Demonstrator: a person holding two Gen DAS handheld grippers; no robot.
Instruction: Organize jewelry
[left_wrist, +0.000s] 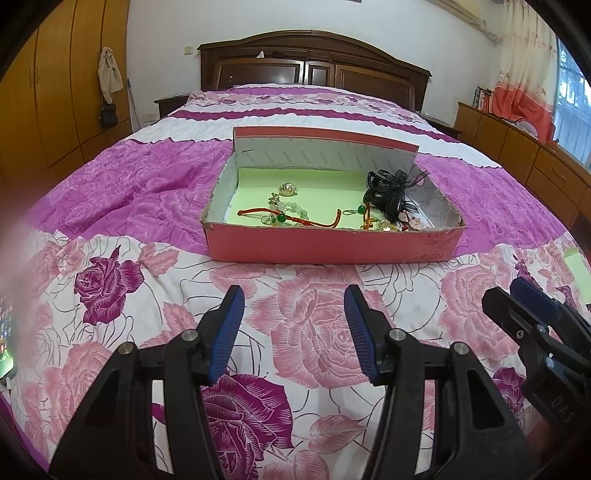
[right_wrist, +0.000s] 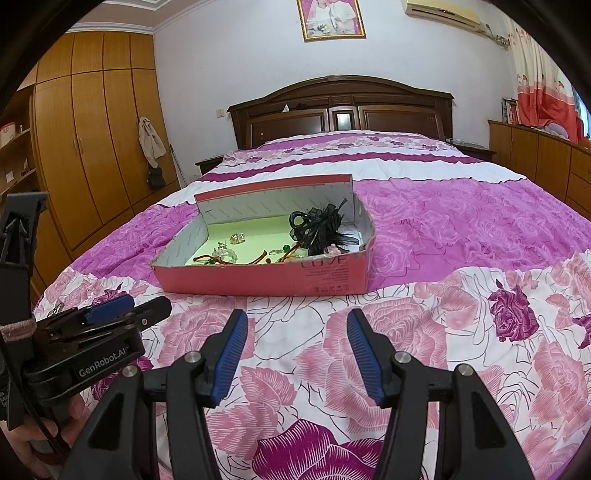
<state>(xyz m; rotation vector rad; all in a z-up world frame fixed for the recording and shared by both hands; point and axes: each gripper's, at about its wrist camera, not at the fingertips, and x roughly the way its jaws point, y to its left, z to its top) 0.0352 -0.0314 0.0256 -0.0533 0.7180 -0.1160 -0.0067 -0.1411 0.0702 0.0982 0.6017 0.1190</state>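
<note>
Two views. Left wrist: left gripper (left_wrist: 293, 317) spread wide, empty, bottom centre; pink cardboard box (left_wrist: 332, 245) holding jewelry (left_wrist: 291, 214) at mid-frame on floral bedspread (left_wrist: 110, 192). Right wrist: right gripper (right_wrist: 293, 339) likewise spread, empty; box centre-left.

A bed (right_wrist: 461, 229) with a pink and purple rose quilt fills the room, its dark wooden headboard (right_wrist: 340, 107) against a pale wall. A wardrobe (right_wrist: 92, 147) stands left, low cabinets (left_wrist: 517, 147) right under a daylit window (left_wrist: 572, 96) with red-hemmed curtains (left_wrist: 524, 88). A framed portrait (right_wrist: 331, 18) and air conditioner (right_wrist: 441, 13) hang high.
</note>
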